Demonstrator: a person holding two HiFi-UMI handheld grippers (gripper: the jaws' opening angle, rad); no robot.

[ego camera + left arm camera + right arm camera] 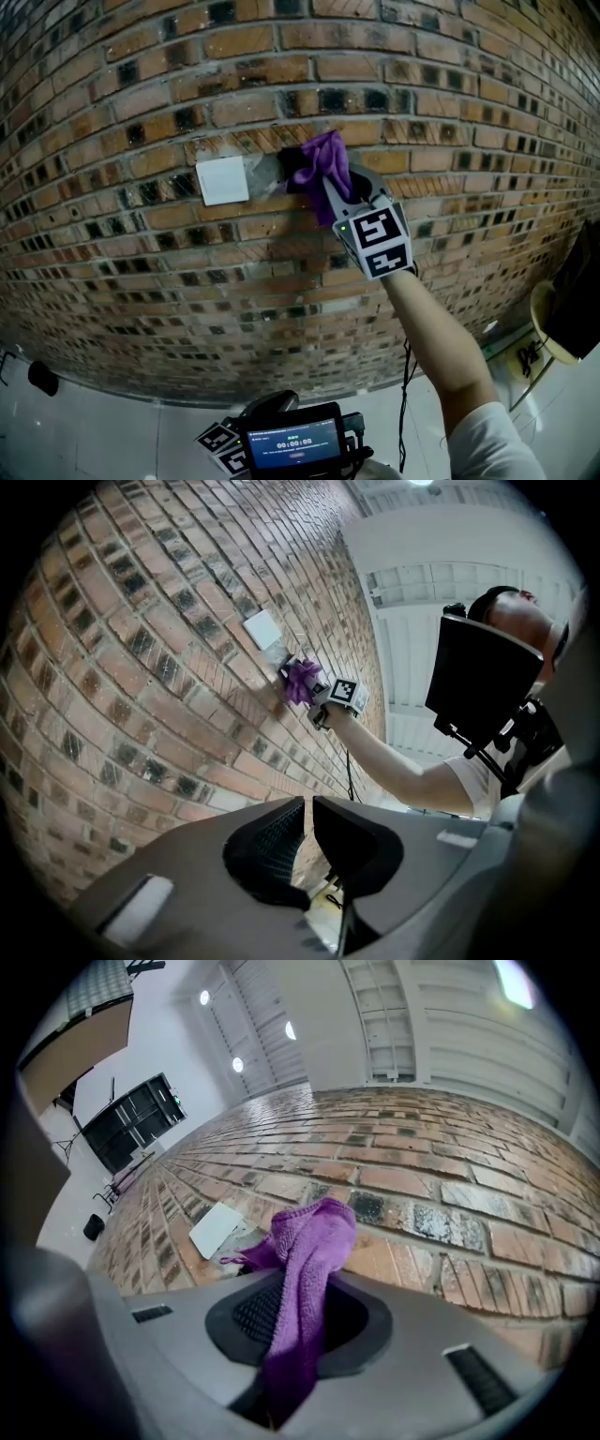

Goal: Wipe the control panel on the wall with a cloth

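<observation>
**Cloth sits just off the plate, and rough brick is the hazard**

Starting on the left: the left gripper [307, 832] hangs low and well away from the wall. Its jaws are drawn almost together with nothing between them, so it plays no part here.

Up on the brick wall [112, 112] is the white control panel [222, 180], a plain square plate. At its 3 o'clock is a grey mortar patch [266, 170], and that is where the action is. The purple cloth [323, 169] is bunched against that patch, just beside the panel's right edge and not on the plate itself, as far as the head view shows.

Further right, the right gripper [314, 186] pinches the cloth. In the right gripper view the fabric runs down through the closed jaws and a loose fold flops over the tip toward the bricks. The person's forearm [441, 347] reaches up from 5 o'clock.

My read on the risks:

- **Snagging:** the brick and mortar are coarse. A sweep toward 9 o'clock could catch the towelling and drag it out of the pinch, since only a narrow strip looks clamped.
- **Bare contact:** the floppy fold could roll aside, and then the bare jaw tips would meet the plate instead of the fabric.
- **Dirt:** the cloth could pick up grit from the mortar and smear it across the white face.
- **Pressure:** if the plate carries a switch, a hard push might trip it. I cannot tell from here whether it does.
</observation>
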